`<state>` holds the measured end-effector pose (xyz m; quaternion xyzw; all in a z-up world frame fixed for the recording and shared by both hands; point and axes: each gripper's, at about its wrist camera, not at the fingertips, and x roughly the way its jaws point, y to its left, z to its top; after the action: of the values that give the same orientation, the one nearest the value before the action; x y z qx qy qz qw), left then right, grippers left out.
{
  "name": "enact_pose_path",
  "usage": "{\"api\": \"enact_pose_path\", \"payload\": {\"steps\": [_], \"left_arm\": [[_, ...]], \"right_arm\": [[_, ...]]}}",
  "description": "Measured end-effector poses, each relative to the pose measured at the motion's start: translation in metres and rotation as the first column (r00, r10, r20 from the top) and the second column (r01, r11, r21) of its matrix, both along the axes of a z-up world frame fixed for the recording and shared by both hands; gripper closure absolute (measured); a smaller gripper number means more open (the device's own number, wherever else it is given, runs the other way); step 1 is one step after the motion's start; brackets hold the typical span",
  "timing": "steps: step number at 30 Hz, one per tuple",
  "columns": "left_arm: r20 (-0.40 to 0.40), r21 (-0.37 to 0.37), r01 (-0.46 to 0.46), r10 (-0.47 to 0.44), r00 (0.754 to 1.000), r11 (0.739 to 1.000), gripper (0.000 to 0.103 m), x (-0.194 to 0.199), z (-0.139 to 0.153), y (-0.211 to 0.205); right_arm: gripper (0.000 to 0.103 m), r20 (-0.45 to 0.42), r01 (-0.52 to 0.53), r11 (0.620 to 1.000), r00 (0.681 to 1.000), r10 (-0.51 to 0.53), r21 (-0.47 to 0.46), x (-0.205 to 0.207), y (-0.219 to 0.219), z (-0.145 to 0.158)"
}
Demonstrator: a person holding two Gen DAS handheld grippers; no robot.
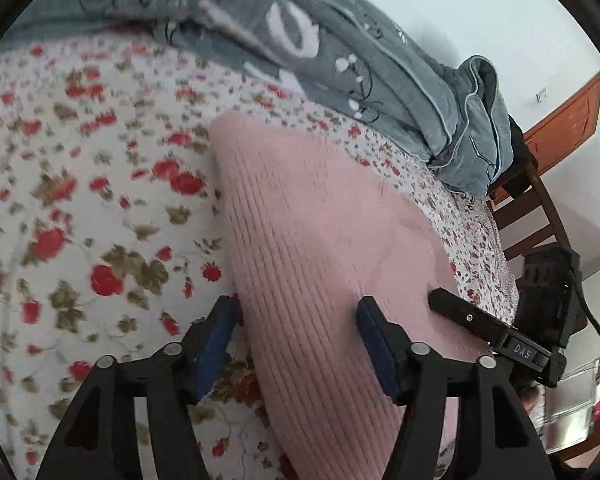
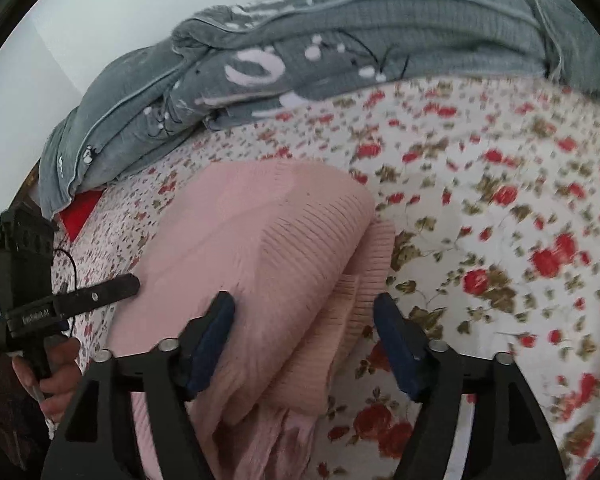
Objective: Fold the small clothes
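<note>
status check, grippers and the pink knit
Left gripper and right gripper open, nothing gripped. Pink ribbed knit garment folded on floral bedsheet. Nothing in the way.

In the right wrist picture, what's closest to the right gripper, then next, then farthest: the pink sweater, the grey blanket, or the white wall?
1. pink sweater, between the right gripper fingers.
2. grey blanket, bunched behind it on the flowery sheet.
3. white wall, behind the blanket, upper left.
</note>
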<state>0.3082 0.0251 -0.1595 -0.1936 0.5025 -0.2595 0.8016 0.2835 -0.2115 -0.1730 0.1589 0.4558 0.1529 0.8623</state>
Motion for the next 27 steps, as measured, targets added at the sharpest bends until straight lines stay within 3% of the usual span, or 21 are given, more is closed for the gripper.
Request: {"api": "enact_pose_path", "payload": {"steps": [6,8,10,11,13,16,22,25,27], "left_arm": [[-0.055,-0.097,-0.003,-0.002,0.998,0.995,0.037,0.016,-0.015,-0.001],[-0.058,-0.114,-0.011,0.004,0.998,0.993,0.040,0.020,-0.018,-0.003],[-0.036,-0.111,-0.017,0.013,0.999,0.994,0.054,0.019,-0.015,-0.005],[-0.004,-0.100,-0.017,0.017,1.000,0.995,0.061,0.017,-0.010,-0.006],[0.048,-0.094,-0.003,0.007,0.999,0.996,0.065,0.014,0.003,-0.008],[0.072,-0.102,-0.002,0.009,0.997,0.995,0.066,0.018,0.017,-0.008],[0.125,-0.061,0.005,0.002,0.992,0.998,0.066,0.039,0.037,-0.019],[0.096,-0.006,0.007,-0.006,0.995,1.000,0.064,0.051,0.024,-0.029],[0.060,0.052,-0.014,0.011,0.998,0.999,0.054,0.055,0.008,-0.033]], "right_arm": [[0.024,-0.044,0.017,0.996,0.999,-0.013,0.090,0.021,0.000,-0.019],[0.031,-0.036,0.012,0.995,0.999,-0.009,0.100,0.025,0.003,-0.020],[0.054,-0.027,0.003,0.991,1.000,0.000,0.133,0.026,0.005,-0.019],[0.060,-0.010,-0.001,0.990,1.000,0.003,0.140,0.025,0.005,-0.016],[0.071,0.038,-0.010,0.994,0.999,0.006,0.113,0.021,0.008,-0.005],[0.074,0.104,-0.022,0.995,0.995,0.012,0.099,0.017,0.011,0.012],[0.074,0.162,-0.007,0.988,0.987,-0.018,0.157,0.029,-0.002,0.032],[0.074,0.132,0.021,0.989,0.990,-0.041,0.148,0.043,-0.006,0.024],[0.070,0.082,0.031,0.993,0.996,-0.040,0.113,0.051,-0.005,0.011]]}}
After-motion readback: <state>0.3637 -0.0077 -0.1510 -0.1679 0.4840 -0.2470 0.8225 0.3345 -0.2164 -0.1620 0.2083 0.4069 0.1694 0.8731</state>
